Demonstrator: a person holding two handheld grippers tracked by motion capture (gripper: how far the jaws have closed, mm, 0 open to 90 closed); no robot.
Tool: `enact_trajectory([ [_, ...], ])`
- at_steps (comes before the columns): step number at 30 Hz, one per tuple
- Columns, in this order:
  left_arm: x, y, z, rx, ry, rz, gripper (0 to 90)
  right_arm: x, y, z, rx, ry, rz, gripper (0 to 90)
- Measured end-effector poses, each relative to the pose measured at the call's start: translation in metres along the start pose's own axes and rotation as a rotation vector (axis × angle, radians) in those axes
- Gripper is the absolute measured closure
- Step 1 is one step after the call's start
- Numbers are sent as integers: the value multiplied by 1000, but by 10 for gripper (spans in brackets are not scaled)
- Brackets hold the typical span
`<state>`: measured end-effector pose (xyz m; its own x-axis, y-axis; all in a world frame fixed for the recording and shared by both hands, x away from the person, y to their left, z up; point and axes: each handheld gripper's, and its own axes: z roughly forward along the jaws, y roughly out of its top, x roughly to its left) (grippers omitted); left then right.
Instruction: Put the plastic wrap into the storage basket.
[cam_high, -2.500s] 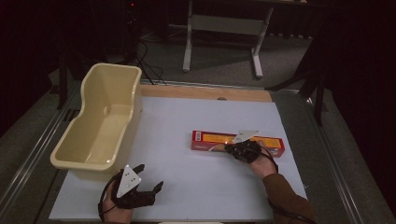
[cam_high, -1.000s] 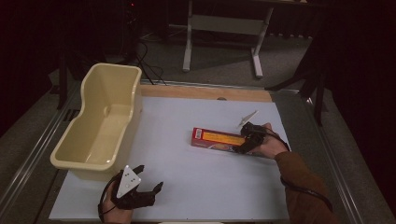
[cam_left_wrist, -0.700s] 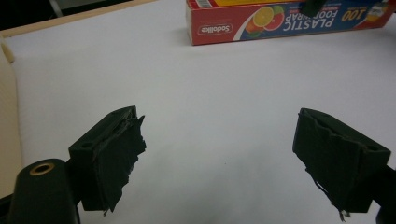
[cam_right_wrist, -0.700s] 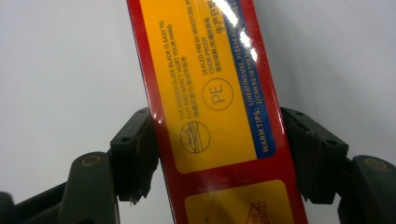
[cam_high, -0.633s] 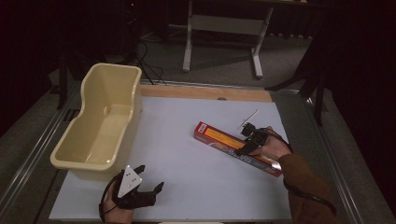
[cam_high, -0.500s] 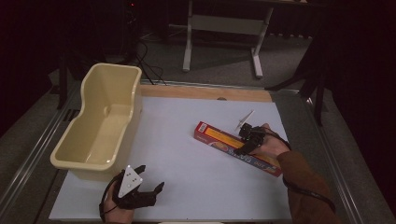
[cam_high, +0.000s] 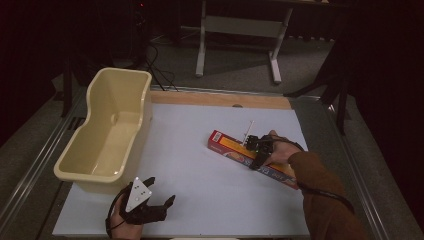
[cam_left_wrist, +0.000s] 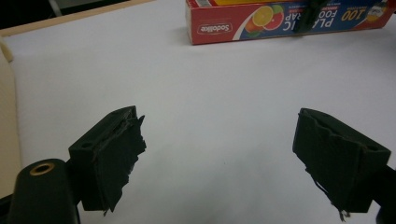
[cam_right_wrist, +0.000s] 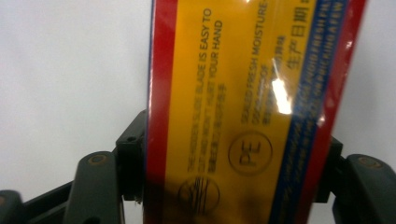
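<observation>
The plastic wrap box (cam_high: 252, 159) is pinched across its width by the right gripper (cam_high: 258, 150), flat on the white table (cam_high: 200, 185), askew. The grasp is made; lifting and carrying are judged outstanding, perhaps towards the cream tub (cam_high: 107, 132) far to the gripper's left. The left gripper (cam_high: 150, 207) is held spread and empty, box well ahead of it. The box's far end is cut off in the right gripper view.

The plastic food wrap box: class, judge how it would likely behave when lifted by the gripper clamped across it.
The food wrap box looks like stiff, flat-sided card, so it probably won't roll. The right gripper grips near mid-length, so little drooping is likely. Its glossy face might slip.
</observation>
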<state>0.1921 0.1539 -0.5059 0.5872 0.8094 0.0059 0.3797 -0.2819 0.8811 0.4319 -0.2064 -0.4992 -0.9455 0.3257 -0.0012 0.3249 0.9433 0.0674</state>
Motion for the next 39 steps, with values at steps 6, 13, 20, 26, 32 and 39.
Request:
enact_trajectory([
  [6, 0, 0, 0, 0, 1, 0, 154, -2, 4, 3, 27, 15, 33, 393],
  [13, 1, 0, 0, -2, 2, -1, 153, -3, 0, 1, -15, 55, 188, 415],
  [20, 0, 0, 0, -2, 2, 0, 154, 0, 1, -7, -77, 128, 304, 417],
  [26, 0, 1, -1, -6, 3, -1, 154, 4, 8, -21, -205, 234, 412, 416],
  [32, 0, 1, -1, -6, 1, 0, 154, 7, 17, -33, -311, 307, 486, 417],
  [39, 0, 1, 0, -7, 0, 0, 154, 12, 29, -45, -419, 429, 535, 416],
])
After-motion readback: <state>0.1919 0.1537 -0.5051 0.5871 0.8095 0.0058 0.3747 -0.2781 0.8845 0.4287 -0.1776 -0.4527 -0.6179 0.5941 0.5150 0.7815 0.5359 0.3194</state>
